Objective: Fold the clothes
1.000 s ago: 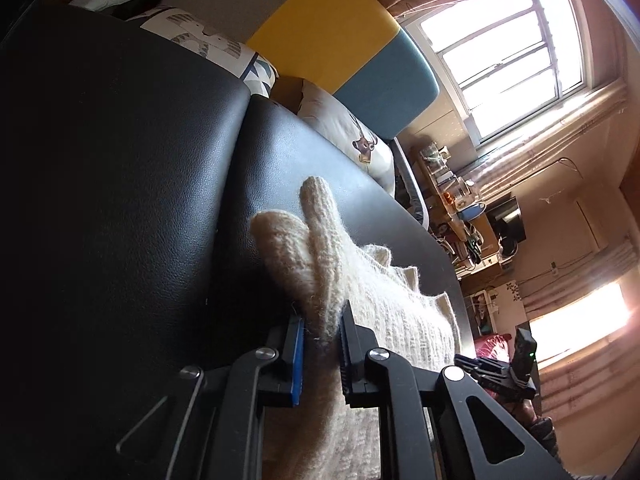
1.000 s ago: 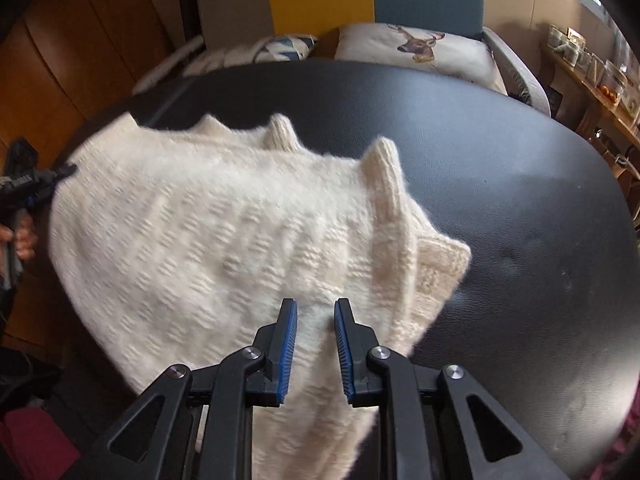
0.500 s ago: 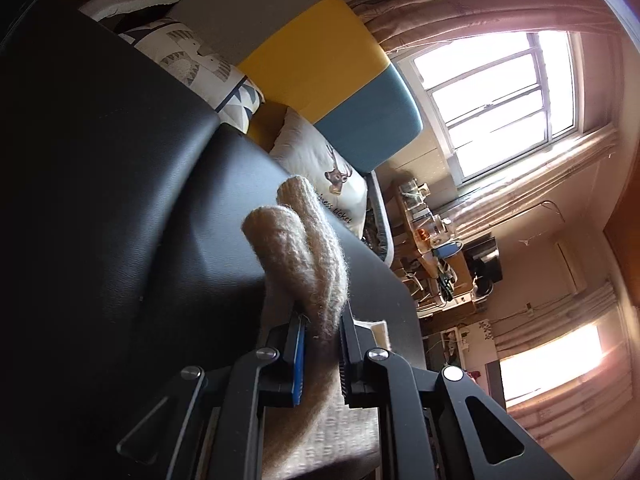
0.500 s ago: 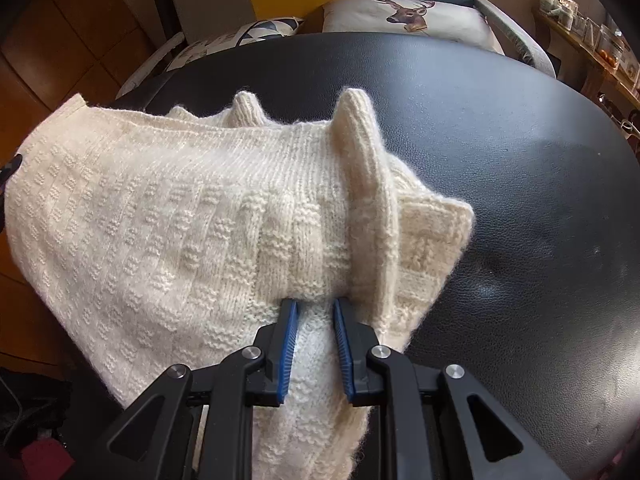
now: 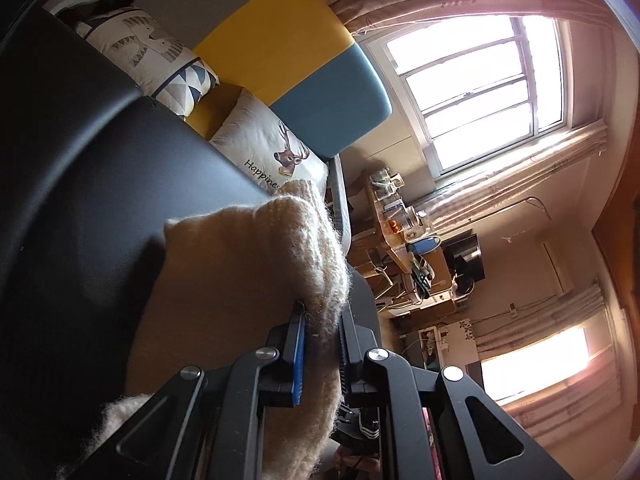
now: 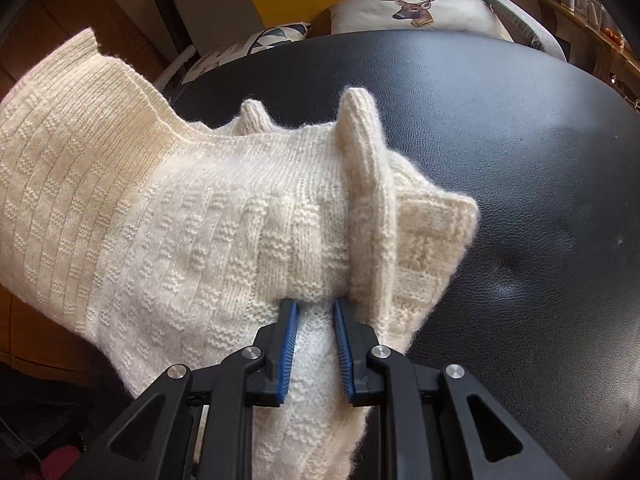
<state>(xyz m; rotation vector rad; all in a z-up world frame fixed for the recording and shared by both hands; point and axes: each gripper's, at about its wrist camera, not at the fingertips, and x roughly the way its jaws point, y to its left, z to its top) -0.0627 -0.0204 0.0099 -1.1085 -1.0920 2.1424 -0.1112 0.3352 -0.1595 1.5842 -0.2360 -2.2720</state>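
Two grippers clamp one cream knitted sweater [image 6: 192, 216]. Left gripper [image 5: 322, 344]: jaws closed on a bunched fold of the knit, raised above the black leather tabletop [image 5: 100, 152]. Right gripper [image 6: 314, 344]: jaws closed on a pinched ridge of fabric near the ribbed edge. Sweater position: partly on the tabletop, its left portion lifted clear. Deer-print cushion [image 6: 412, 8] lies beyond the table.

sweater [image 6: 192, 216]: cream knit, ribbed hem, block-stitch pattern
state: bunched, part lifted, not flat
pose: left side raised & draping off near-left edge; two small peaks of fabric stick up at far edge
place: near-left part of black padded surface; right corner lies flat on it
left-cam view: sweater [image 5: 256, 264] looks tan in shade, fuzzy fold upright
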